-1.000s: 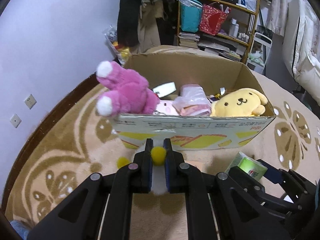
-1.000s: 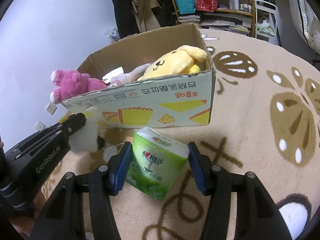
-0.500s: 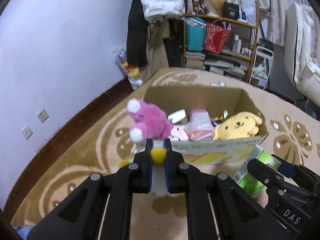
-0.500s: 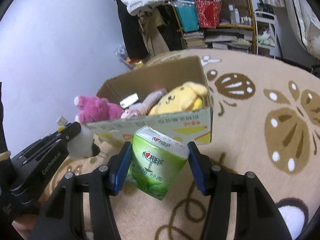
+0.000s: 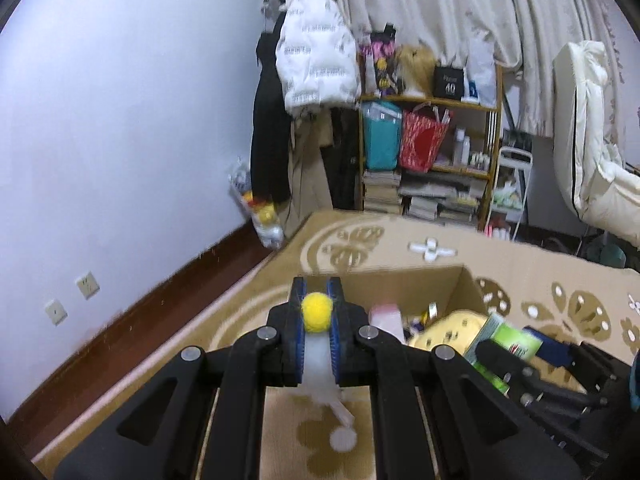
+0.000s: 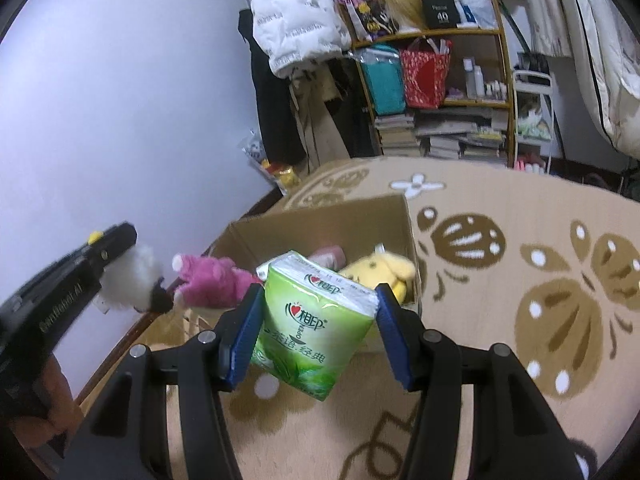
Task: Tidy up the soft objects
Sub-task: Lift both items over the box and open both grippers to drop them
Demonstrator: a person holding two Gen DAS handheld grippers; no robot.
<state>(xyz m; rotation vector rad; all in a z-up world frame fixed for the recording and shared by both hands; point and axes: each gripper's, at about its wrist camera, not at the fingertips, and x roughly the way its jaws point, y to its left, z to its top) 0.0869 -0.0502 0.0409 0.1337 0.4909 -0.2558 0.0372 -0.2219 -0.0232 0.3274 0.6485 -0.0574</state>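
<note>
Your left tongs (image 5: 317, 312) are clenched nearly closed on a small white plush toy (image 6: 130, 280) with a yellow pompom (image 5: 317, 311). It looks feather-light and squashy, so grip its body, not the dangling bits. Your right tongs (image 6: 318, 330) are about half open, grasping a green tissue pack (image 6: 314, 320) across its sides; it should be light and compressible with slick film. Both hang above the cardboard box (image 6: 362, 220) on the carpet.

One cardboard box (image 6: 332, 220), one green tissue pack (image 6: 316, 320), and three plush toys: one pink (image 6: 216, 284), one yellow (image 6: 380, 270), one white (image 6: 130, 282) (yellow-tipped, black at one end).
</note>
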